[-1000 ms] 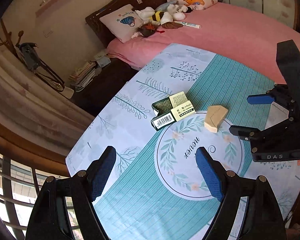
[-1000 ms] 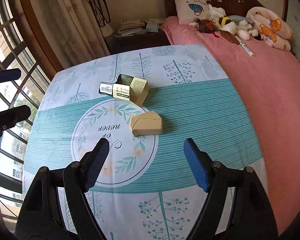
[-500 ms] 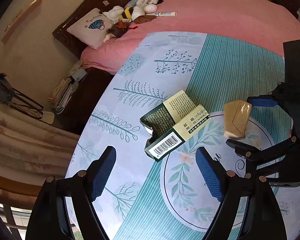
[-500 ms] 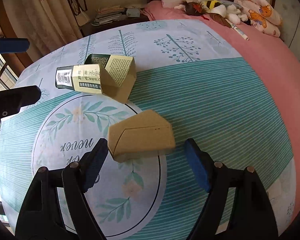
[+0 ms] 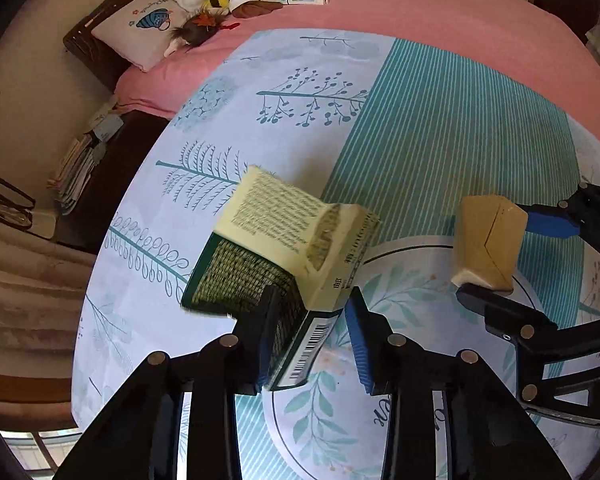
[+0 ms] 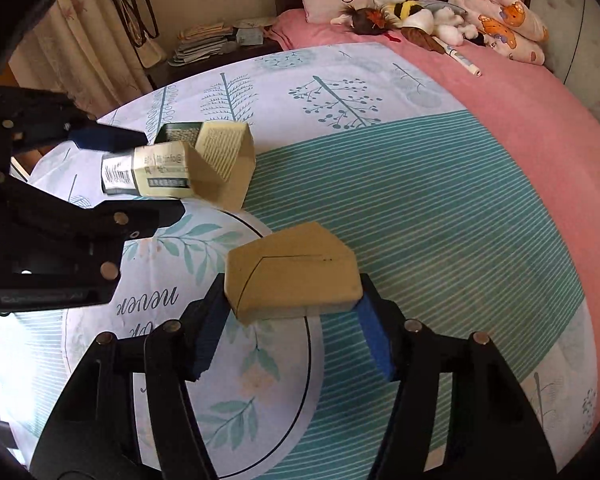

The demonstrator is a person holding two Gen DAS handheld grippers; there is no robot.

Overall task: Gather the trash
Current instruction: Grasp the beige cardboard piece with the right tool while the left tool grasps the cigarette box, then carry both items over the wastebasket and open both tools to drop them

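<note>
My left gripper (image 5: 310, 332) clamps the green-and-cream printed cardboard carton (image 5: 284, 256), its barcode end hidden between my 2 blue pads. At 3 o'clock, my right gripper (image 6: 292, 332) pinches the plain tan cardboard box (image 6: 292, 276). Only the right view shows that box's flap seam; both sit over the teal floral tablecloth (image 6: 420, 208).

Bright daylight, strong fisheye bending at edges, slight motion blur.
</note>
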